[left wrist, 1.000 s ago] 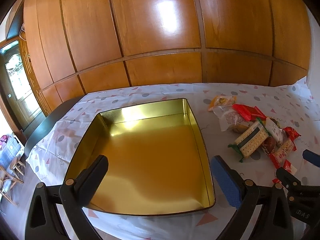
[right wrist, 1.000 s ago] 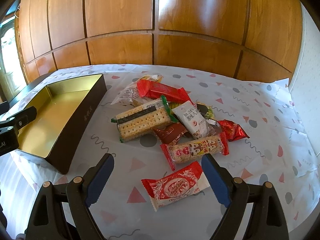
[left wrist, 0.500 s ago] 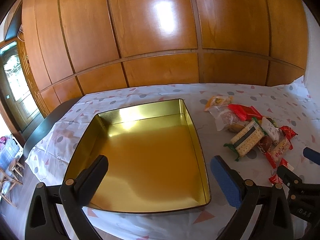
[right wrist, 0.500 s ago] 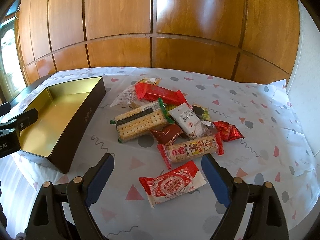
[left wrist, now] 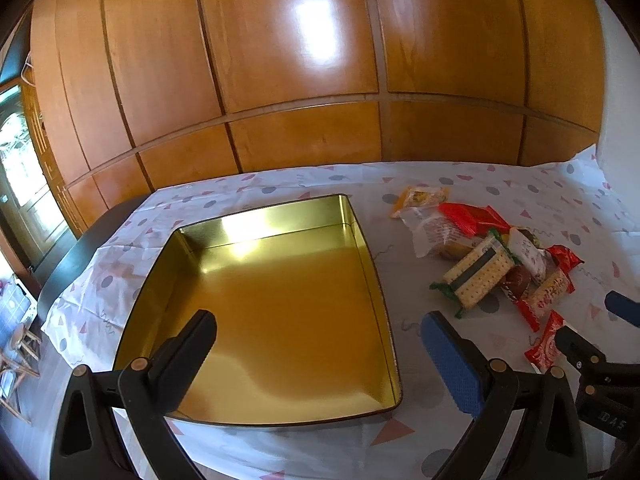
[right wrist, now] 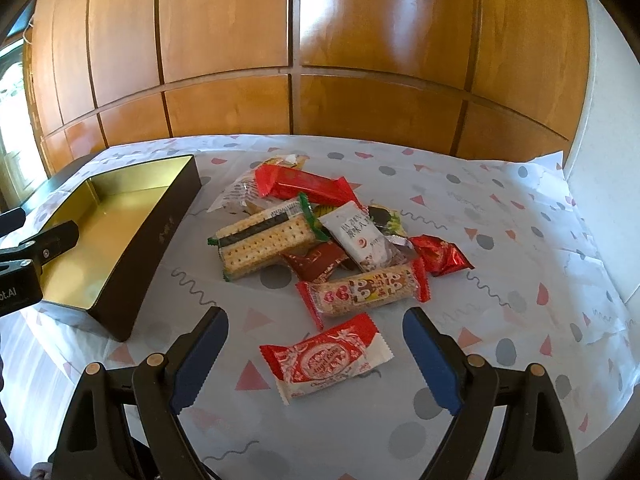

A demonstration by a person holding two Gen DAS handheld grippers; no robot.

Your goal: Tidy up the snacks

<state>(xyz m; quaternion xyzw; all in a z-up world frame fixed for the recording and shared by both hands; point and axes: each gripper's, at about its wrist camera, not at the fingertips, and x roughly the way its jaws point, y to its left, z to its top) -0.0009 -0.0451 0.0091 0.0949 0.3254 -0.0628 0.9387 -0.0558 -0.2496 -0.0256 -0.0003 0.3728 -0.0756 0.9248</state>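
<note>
Nothing is held yet: the right claw (right wrist: 316,354) hangs wide open over the nearest red packet (right wrist: 326,360), which lies flat on the surface (right wrist: 500,240) just in front of the snack pile (right wrist: 320,232). The left claw (left wrist: 320,344) gapes empty over the tin (left wrist: 384,280), which holds nothing so far. That packet looks light, crinkly and slippery, its contents probably brittle, so a gentle pinch across its short width, at the middle, seems safest; the sealed ends would likely slide.
</note>
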